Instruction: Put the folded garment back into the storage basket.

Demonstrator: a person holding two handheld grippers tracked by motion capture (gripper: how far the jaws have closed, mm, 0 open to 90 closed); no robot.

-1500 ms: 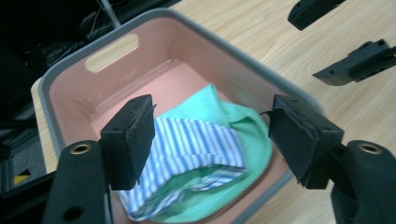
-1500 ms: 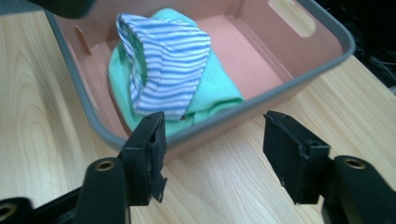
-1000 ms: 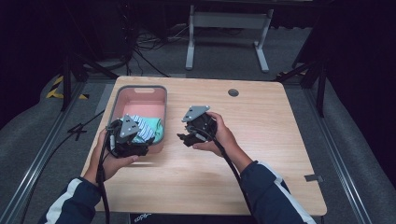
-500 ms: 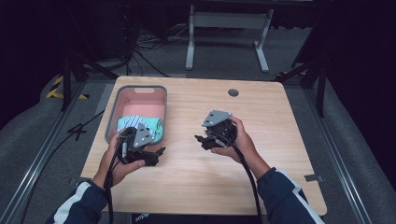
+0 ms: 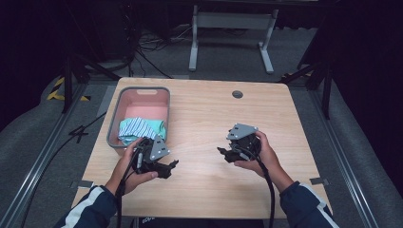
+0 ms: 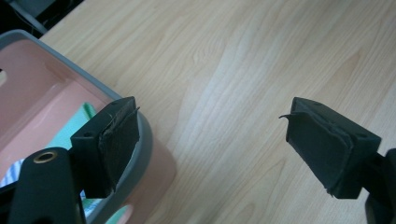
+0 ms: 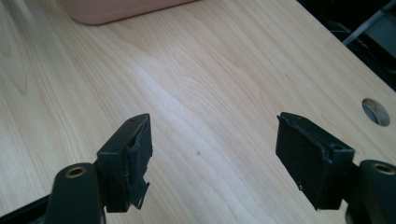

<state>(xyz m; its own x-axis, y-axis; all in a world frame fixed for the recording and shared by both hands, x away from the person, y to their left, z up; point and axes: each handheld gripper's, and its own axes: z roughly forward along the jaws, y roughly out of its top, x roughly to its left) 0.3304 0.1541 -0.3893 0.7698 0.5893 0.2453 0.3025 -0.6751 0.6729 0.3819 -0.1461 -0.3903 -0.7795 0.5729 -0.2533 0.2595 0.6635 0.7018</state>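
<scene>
A pink basin with a grey rim [image 5: 164, 102] stands at the table's left. A teal and white striped cloth [image 5: 140, 128] lies bunched in its near end. My left gripper [image 5: 172, 165] hovers over bare wood just in front of the basin's near right corner. Its jaws have just been opening and now stand open with nothing between them. In the left gripper view the left gripper [image 6: 212, 126] has the basin rim [image 6: 56, 60] and a bit of the cloth [image 6: 79, 121] beside its left jaw. My right gripper [image 5: 224, 153] is open and empty over the table's middle, the right gripper [image 7: 212, 140] facing wood.
A round cable hole [image 5: 237, 94] sits near the table's far edge, and the cable hole [image 7: 375, 111] is also in the right gripper view. The basin's wall [image 7: 112, 9] lies beyond the right jaws. Dark floor, cables and a metal stand surround the table.
The left gripper has drawn back from over the cloth in the basin to the wood in front of it. The right gripper has moved rightward and nearer the person.
</scene>
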